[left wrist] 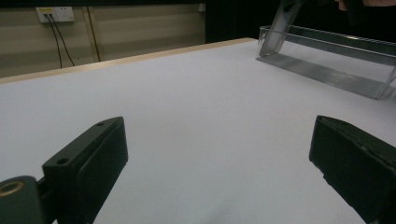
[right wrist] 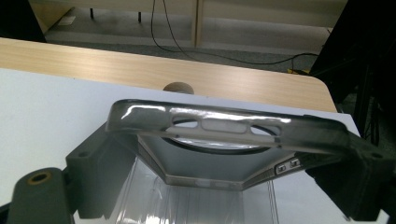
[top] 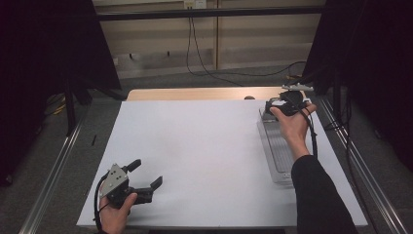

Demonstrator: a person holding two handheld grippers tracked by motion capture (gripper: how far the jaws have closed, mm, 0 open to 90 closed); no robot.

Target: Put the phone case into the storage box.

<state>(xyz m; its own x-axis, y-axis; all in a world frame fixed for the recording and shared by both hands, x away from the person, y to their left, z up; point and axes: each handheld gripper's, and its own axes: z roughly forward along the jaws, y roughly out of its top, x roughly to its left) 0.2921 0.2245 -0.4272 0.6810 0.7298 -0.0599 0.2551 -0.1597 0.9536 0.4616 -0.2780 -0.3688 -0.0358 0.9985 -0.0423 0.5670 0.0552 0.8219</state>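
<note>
The right gripper (top: 281,103) pinches a clear phone case (right wrist: 224,126) by its edges above the clear tray (top: 277,151) while the left gripper (top: 146,183) rests spread wide, and I suspect the slick, flexing case could squirt free.

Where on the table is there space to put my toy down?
Most of the white table top is bare: the whole middle, from the left gripper near the front left corner across to the clear tray along the right edge. The crowded bit is that right side, where the right gripper holds a clear phone case over the tray's far end.
</note>
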